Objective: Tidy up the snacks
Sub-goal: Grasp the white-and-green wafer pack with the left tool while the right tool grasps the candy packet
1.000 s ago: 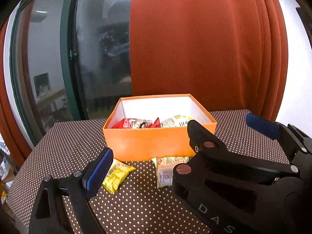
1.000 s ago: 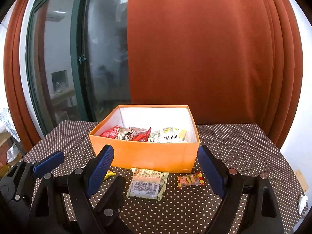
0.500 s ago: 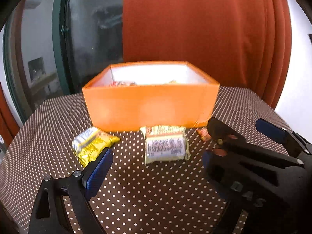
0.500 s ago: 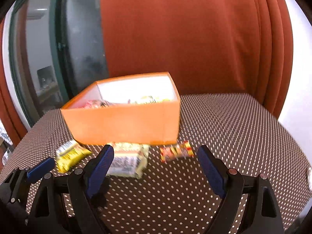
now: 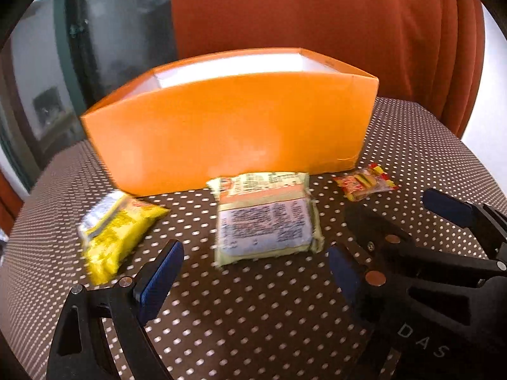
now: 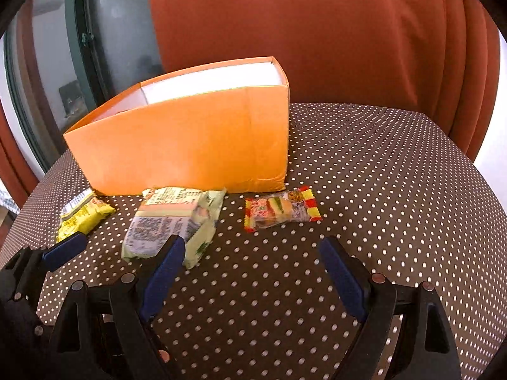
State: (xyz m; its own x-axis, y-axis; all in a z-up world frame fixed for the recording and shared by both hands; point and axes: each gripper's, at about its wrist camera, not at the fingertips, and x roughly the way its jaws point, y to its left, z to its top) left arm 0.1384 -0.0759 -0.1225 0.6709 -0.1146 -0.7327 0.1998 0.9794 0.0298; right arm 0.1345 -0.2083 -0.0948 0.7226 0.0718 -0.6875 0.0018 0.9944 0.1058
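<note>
An orange box (image 5: 234,129) stands on the dotted tablecloth; it also shows in the right wrist view (image 6: 187,148). Its contents are hidden. Three snack packets lie in front of it: a yellow one (image 5: 115,231) (image 6: 83,215), a pale green one (image 5: 267,218) (image 6: 172,221) and a small red-yellow one (image 5: 364,182) (image 6: 280,210). My left gripper (image 5: 253,277) is open, low over the table just short of the pale green packet. My right gripper (image 6: 252,272) is open, just short of the red-yellow packet.
The brown dotted tablecloth (image 6: 396,190) covers a table whose edge curves off at right and left. A rust-red curtain (image 6: 317,31) hangs behind the box, and a dark glass door (image 6: 111,47) stands at the back left.
Both grippers have dropped low and moved forward toward the packets. The box now hides its contents. Both stay open and empty.
</note>
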